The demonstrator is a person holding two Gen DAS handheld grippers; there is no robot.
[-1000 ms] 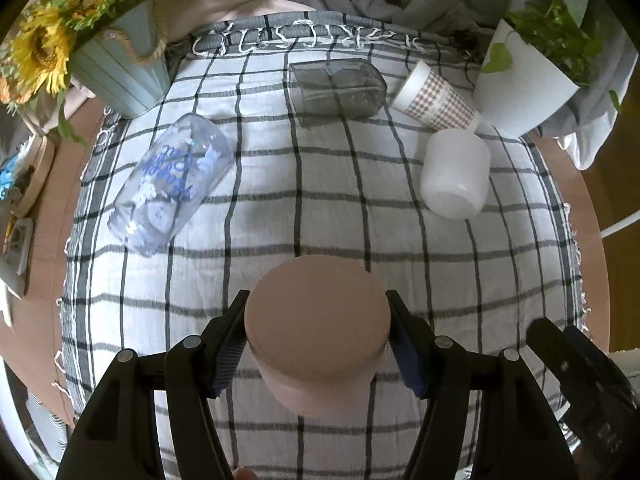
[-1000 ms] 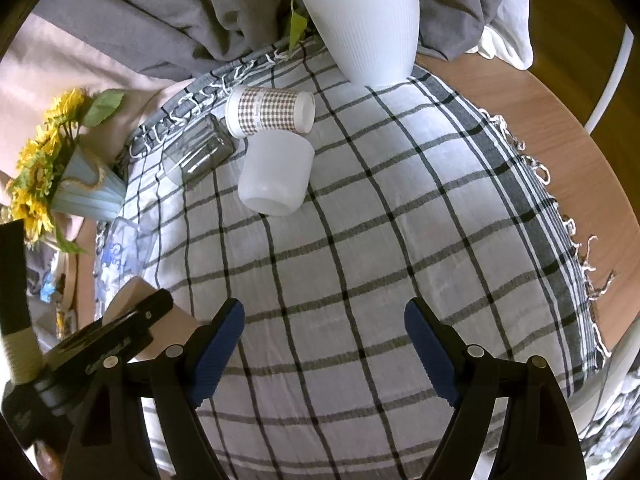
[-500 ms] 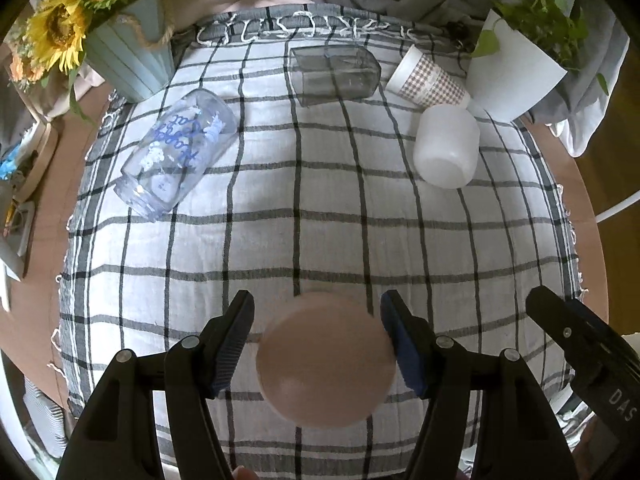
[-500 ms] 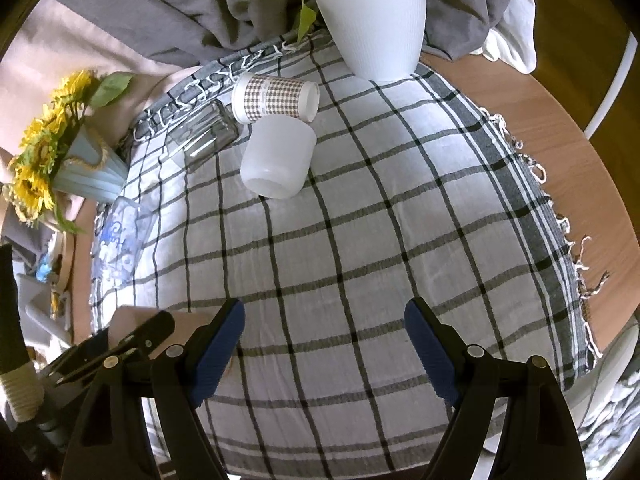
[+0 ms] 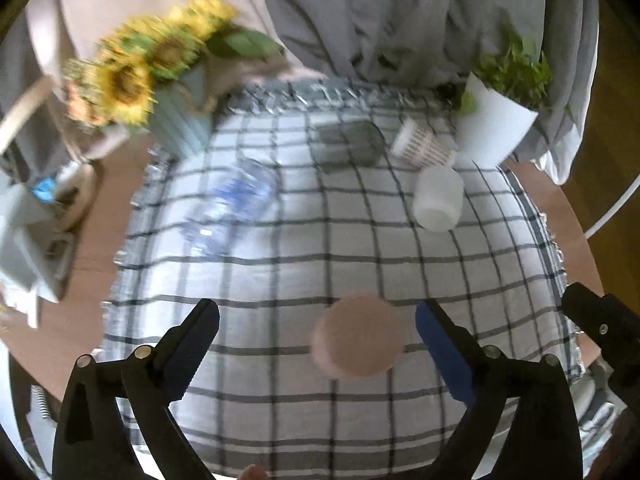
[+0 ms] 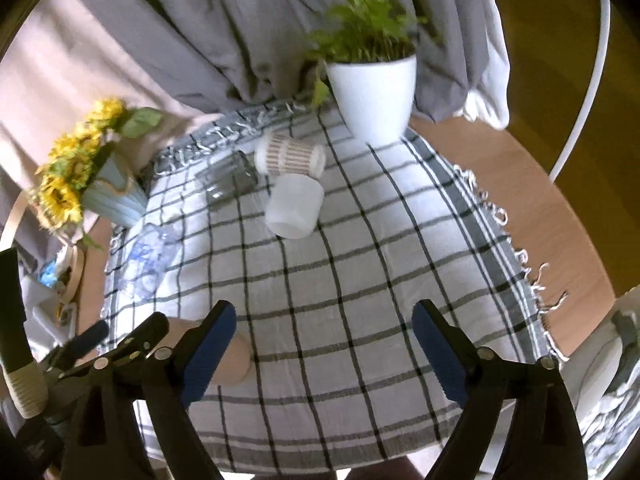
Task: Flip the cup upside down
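Observation:
A pink cup (image 5: 358, 338) stands upside down on the checked cloth (image 5: 360, 240), base facing up. My left gripper (image 5: 318, 336) is open above it; the cup sits near the right finger and touches neither finger. In the right wrist view the pink cup (image 6: 234, 362) shows partly behind the left finger of my right gripper (image 6: 324, 334), which is open and empty over the cloth. A white cup (image 5: 438, 198), a brown checked cup (image 5: 420, 146), a dark square glass (image 5: 350, 142) and a clear printed glass (image 5: 232, 210) lie on their sides further back.
A sunflower vase (image 5: 180, 116) stands at the back left and a white plant pot (image 5: 494, 128) at the back right. Grey fabric hangs behind the table. Clutter lies off the cloth on the left. The table's wooden rim (image 6: 540, 208) shows to the right.
My left gripper has opened, let go of the pink cup and pulled up and back, with motion blur. The cup stays upside down on the cloth. The right gripper lifted slightly.

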